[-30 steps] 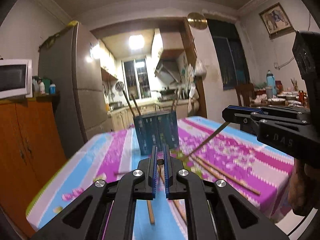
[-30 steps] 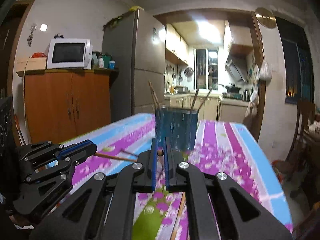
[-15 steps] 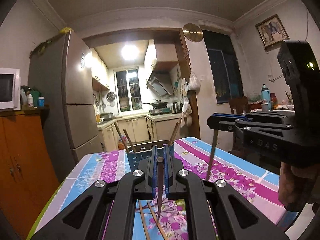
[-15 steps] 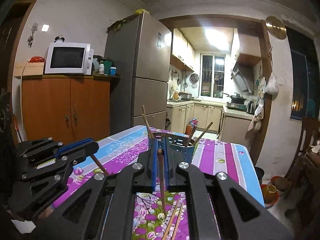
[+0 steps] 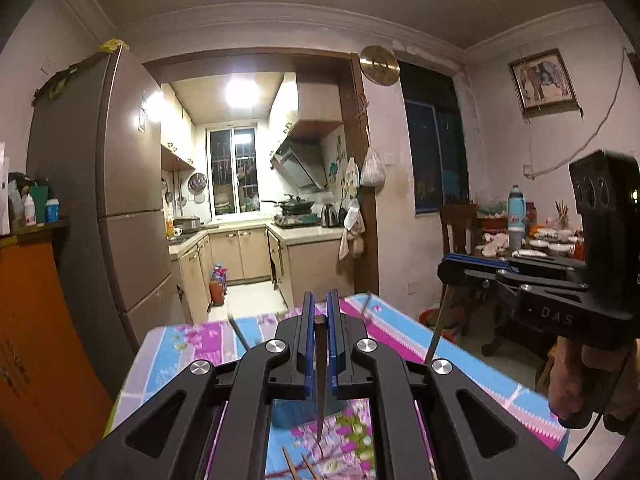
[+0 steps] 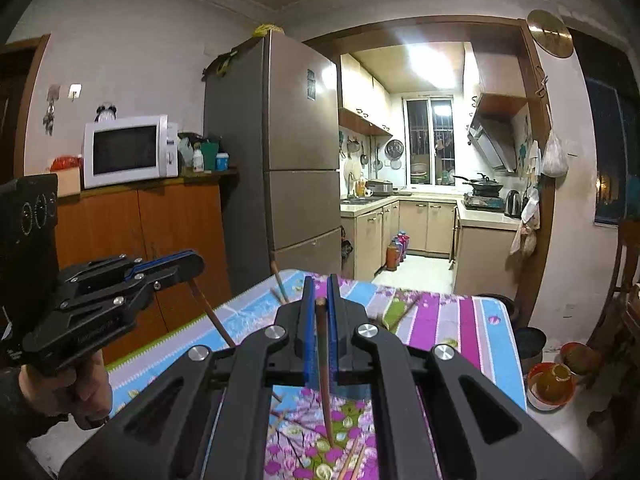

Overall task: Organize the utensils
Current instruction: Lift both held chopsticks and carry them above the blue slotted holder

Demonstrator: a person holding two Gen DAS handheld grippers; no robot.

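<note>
Both grippers, left gripper [image 5: 318, 320] and right gripper [image 6: 320, 306], have been lifted well above the table [image 5: 408, 340], each clamped on one chopstick [image 5: 320, 380] hanging tip-down. Holder [image 5: 292, 414] is now low, just beneath the jaws, so dropping in looks next; a few loose chopsticks [image 6: 352, 460] remain near.

The only lettering I can read is "DAS", pale on the black side of my right gripper [image 5: 452, 270]; everything else is too blurred to make out.

We've lifted both grippers w/ their chopsticks: left gripper [image 5: 319, 316] and right gripper [image 6: 319, 300] now sit above the holder [image 5: 296, 412], sticks hanging point-down.
</note>
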